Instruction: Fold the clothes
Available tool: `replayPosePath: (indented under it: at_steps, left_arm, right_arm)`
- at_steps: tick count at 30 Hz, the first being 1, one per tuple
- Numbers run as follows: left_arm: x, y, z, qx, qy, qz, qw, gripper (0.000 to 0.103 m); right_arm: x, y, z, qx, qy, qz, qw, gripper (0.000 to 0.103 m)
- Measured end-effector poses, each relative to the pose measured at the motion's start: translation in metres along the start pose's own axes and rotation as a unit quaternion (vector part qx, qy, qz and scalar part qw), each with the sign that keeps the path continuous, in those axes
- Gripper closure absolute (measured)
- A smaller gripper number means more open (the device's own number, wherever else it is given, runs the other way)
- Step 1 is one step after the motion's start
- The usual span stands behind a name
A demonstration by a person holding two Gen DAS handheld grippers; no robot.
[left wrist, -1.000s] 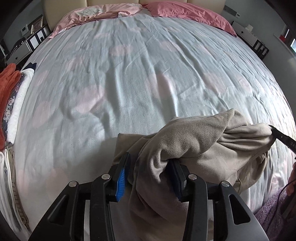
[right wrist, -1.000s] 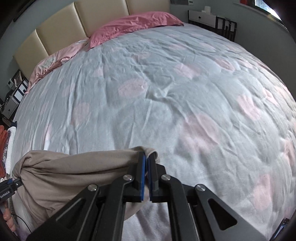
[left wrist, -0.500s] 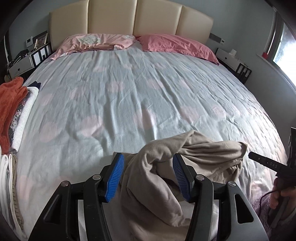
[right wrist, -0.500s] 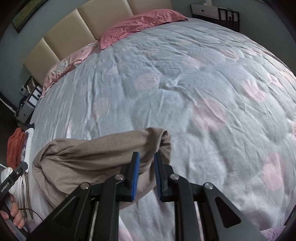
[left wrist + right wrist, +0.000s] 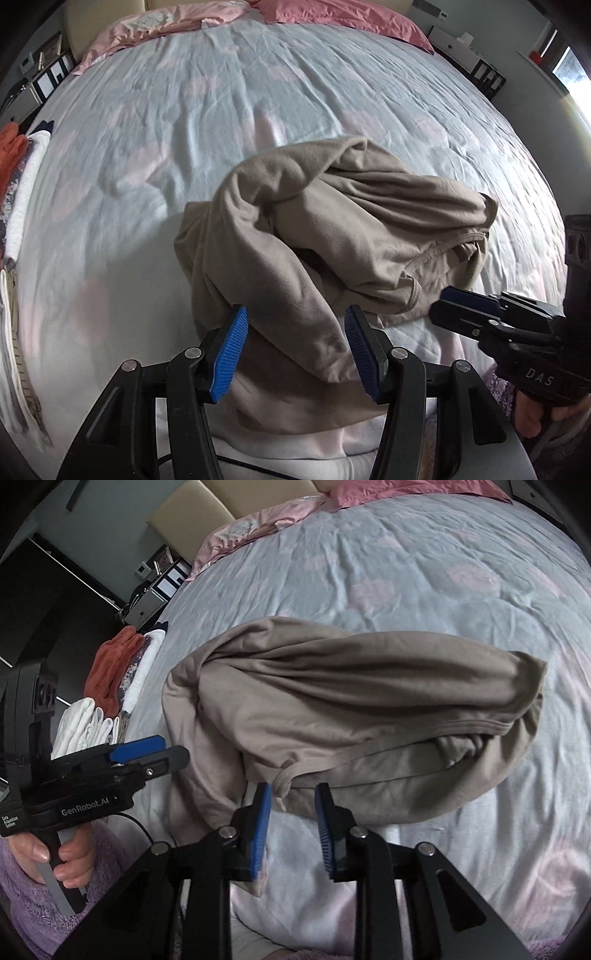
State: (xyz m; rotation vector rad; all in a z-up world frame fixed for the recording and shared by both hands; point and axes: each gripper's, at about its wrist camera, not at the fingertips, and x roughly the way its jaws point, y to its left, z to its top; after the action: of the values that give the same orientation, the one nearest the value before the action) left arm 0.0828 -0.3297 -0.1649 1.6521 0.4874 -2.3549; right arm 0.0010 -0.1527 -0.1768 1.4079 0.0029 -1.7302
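Observation:
A taupe garment lies bunched in a heap on the pale blue bedspread with pink spots. My left gripper is open at the heap's near left end, and a fold of the cloth sags loosely between its blue pads. In the right wrist view the garment stretches across the bed, its ribbed hem facing me. My right gripper is open just short of that hem, where a small tab of cloth hangs between the tips. Each gripper shows in the other's view: the right gripper and the left gripper.
Folded clothes, orange and white, are stacked along the bed's left edge. Pink pillows lie at the headboard. Nightstands flank the bed. A hand with a purple fleece sleeve holds the left gripper's handle.
Both grippers went from shut on the garment to open. The garment dropped into a heap on the bed, and both grippers have drawn back to its near side.

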Motion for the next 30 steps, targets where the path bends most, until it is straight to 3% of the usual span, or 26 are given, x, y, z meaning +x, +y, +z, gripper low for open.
replayPosePath:
  at_steps: [5, 8, 9, 10, 11, 13, 16, 22, 27, 30]
  left_arm:
    - [0.02, -0.009, -0.002, 0.018, 0.035, 0.034, 0.9986, 0.047]
    - [0.025, -0.003, -0.002, 0.007, 0.045, 0.035, 0.9983, 0.064]
    - [0.025, 0.0, -0.001, 0.0, 0.044, 0.034, 0.9984, 0.07]
    - [0.023, 0.003, 0.0, -0.008, 0.038, 0.032, 0.9987, 0.076]
    - [0.021, 0.006, 0.001, -0.016, 0.033, 0.029, 0.9989, 0.077]
    - [0.011, 0.011, 0.003, -0.027, 0.008, 0.029, 0.9992, 0.089]
    - [-0.01, 0.016, 0.01, -0.027, -0.045, 0.054, 0.9972, 0.092]
    - [-0.059, 0.035, 0.036, -0.021, -0.151, 0.152, 0.9764, 0.094]
    - [-0.048, 0.026, 0.034, 0.015, -0.16, 0.176, 0.9711, 0.09]
    - [-0.041, 0.02, 0.033, 0.036, -0.166, 0.19, 0.967, 0.069]
  right_arm:
    - [0.026, -0.002, 0.004, 0.012, 0.026, 0.009, 1.0, 0.072]
    - [0.037, -0.003, 0.008, 0.014, 0.034, 0.026, 0.999, 0.074]
    - [0.041, -0.003, 0.009, 0.013, 0.038, 0.031, 0.999, 0.079]
    - [0.043, -0.003, 0.009, 0.011, 0.041, 0.032, 0.999, 0.086]
    - [0.043, -0.002, 0.009, 0.009, 0.039, 0.032, 0.999, 0.089]
    - [0.037, 0.0, 0.009, 0.002, 0.025, 0.034, 0.999, 0.096]
    - [0.019, 0.002, 0.014, -0.009, -0.016, 0.042, 0.999, 0.097]
    - [-0.018, -0.004, 0.033, 0.0, -0.088, 0.061, 0.994, 0.098]
    - [-0.024, -0.025, 0.052, 0.04, -0.107, 0.078, 0.99, 0.098]
    - [-0.013, -0.036, 0.052, 0.052, -0.089, 0.069, 0.992, 0.098]
